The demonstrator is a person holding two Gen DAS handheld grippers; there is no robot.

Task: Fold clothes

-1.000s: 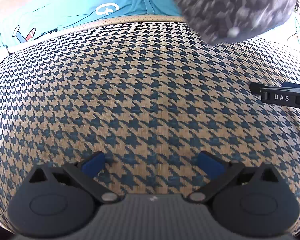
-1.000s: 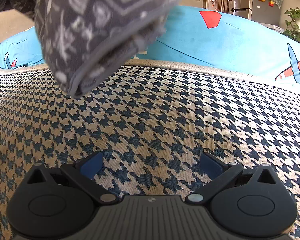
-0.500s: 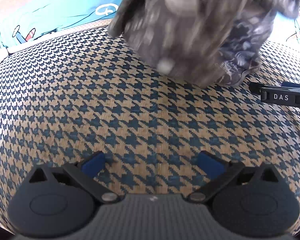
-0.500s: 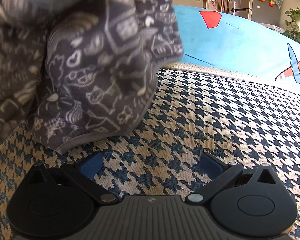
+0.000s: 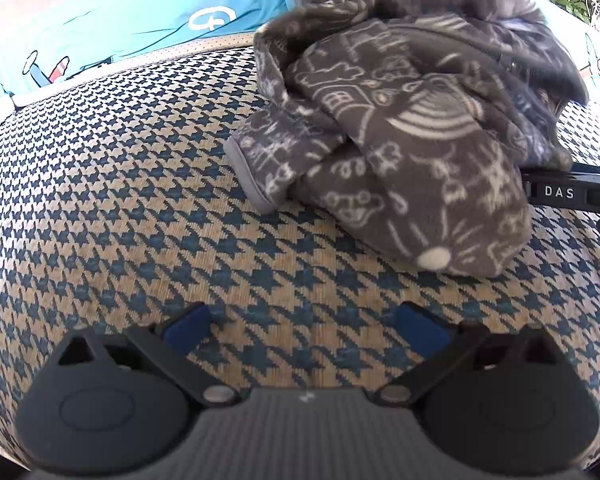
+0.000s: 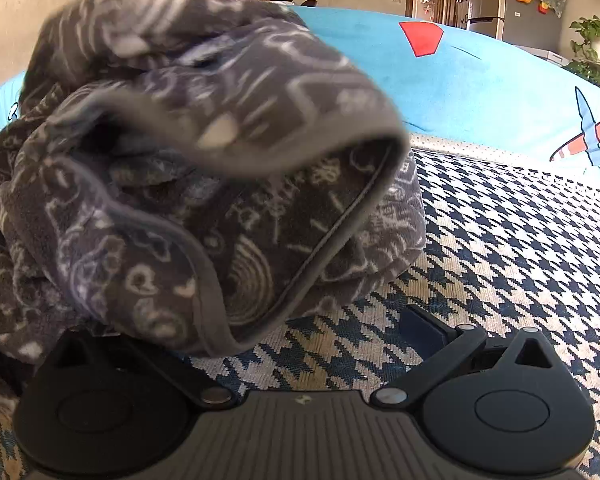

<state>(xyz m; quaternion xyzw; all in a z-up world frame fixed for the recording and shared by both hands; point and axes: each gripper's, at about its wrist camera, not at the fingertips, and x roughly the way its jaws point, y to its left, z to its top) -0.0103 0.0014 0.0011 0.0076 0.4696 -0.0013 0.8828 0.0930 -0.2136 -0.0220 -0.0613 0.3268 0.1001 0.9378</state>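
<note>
Grey fleece garment (image 5: 400, 152) now down on the houndstooth cover (image 5: 120, 200), both hand-held grippers agape, empty.

Both of your wrist cameras sit low, looking forward along their fingers.

Your left view faces across the houndstooth cover (image 5: 148, 184) toward the blue sheet (image 5: 160, 12), with the grey garment (image 5: 400, 152) near, upper right. Your right view meets that same garment (image 6: 188, 200) very close, filling its left side, the room behind it.
</note>
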